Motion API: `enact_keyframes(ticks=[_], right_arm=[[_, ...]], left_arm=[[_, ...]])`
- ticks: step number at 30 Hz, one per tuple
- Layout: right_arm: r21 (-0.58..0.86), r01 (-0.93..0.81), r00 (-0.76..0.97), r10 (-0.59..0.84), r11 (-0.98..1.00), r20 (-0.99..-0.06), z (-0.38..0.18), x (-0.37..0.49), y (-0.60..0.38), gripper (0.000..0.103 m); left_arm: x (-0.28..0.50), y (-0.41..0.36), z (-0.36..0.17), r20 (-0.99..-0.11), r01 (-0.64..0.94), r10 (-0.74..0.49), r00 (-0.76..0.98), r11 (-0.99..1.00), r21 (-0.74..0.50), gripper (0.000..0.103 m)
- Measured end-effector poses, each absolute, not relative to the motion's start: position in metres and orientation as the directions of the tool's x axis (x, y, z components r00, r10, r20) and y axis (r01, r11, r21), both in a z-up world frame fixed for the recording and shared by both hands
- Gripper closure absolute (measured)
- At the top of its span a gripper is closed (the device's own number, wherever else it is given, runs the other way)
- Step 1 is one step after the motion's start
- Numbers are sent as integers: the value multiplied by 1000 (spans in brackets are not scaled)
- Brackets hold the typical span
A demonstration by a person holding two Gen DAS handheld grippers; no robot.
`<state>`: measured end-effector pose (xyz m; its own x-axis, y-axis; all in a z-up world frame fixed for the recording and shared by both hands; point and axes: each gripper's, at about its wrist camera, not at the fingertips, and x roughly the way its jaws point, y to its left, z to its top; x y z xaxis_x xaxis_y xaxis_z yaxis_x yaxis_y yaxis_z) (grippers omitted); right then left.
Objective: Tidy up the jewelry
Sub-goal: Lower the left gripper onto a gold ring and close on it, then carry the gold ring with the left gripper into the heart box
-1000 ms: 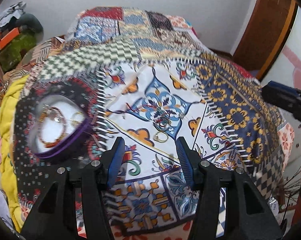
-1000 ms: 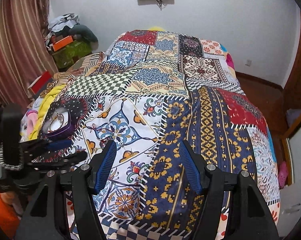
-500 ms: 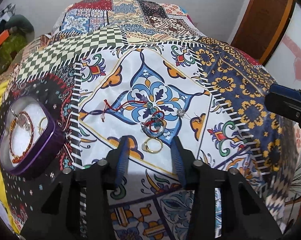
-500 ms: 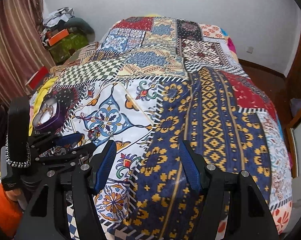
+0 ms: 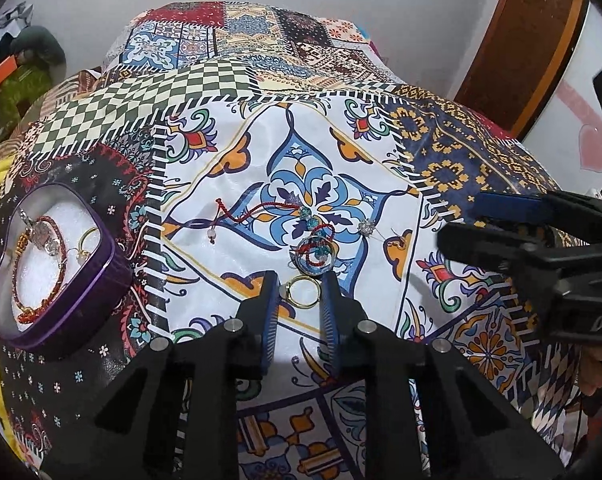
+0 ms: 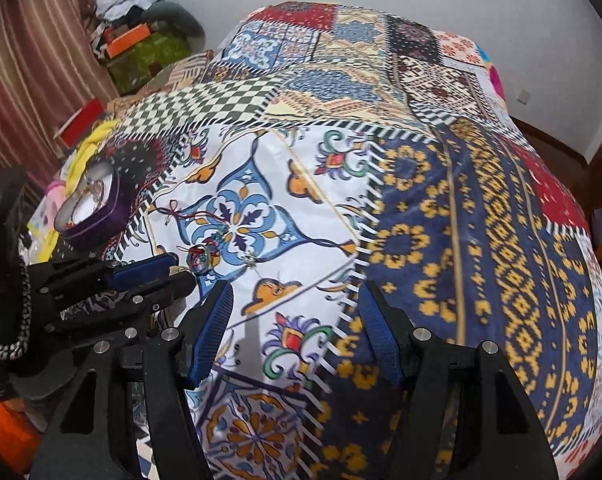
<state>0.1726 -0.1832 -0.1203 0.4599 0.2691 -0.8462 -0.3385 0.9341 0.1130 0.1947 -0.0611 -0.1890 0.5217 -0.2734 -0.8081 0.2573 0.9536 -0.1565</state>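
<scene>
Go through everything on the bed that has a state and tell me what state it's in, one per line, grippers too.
Tin: lid off, holding a red bracelet and a gold ring.
Loose gold ring: flat on the bedspread, between the left gripper's fingers, not yet clamped.
Red cord: loose on the bedspread, tangled over a silver ring.
Left gripper: open, narrowed around the ring.
Right gripper: open, empty.

Purple tin (image 5: 81, 312), gold ring (image 5: 303, 292), patchwork bedspread (image 5: 453, 168).
</scene>
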Motion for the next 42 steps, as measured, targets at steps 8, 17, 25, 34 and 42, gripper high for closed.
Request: enact_keyframes(ticks=[8,17,25,34,42], right_arm=[[130,-369,407,286,920,-868,-132,188,-165,54],[106,-399,373,266,911,-889,-145,197,-150,77],[81,-413,392,257,907,-883,-144,197,-143,93],[123,-385,449,303,914,-841,-113,192,-154,94],[135,-403,542,354,905,-762,-59,179,-152,93]], left_arm=[[188,-41,-180,-804,208,-240,544,967,-148,83],[182,-30,-166,-779,203,-235,581,969,-141,82],[179,-33,-162,-773,218,-227,592,969,-118,83],[175,-20,-144,-749,187,-217,626,974,-125,82],[164,2,-110,-695,150,-196,692,980,-127,83]])
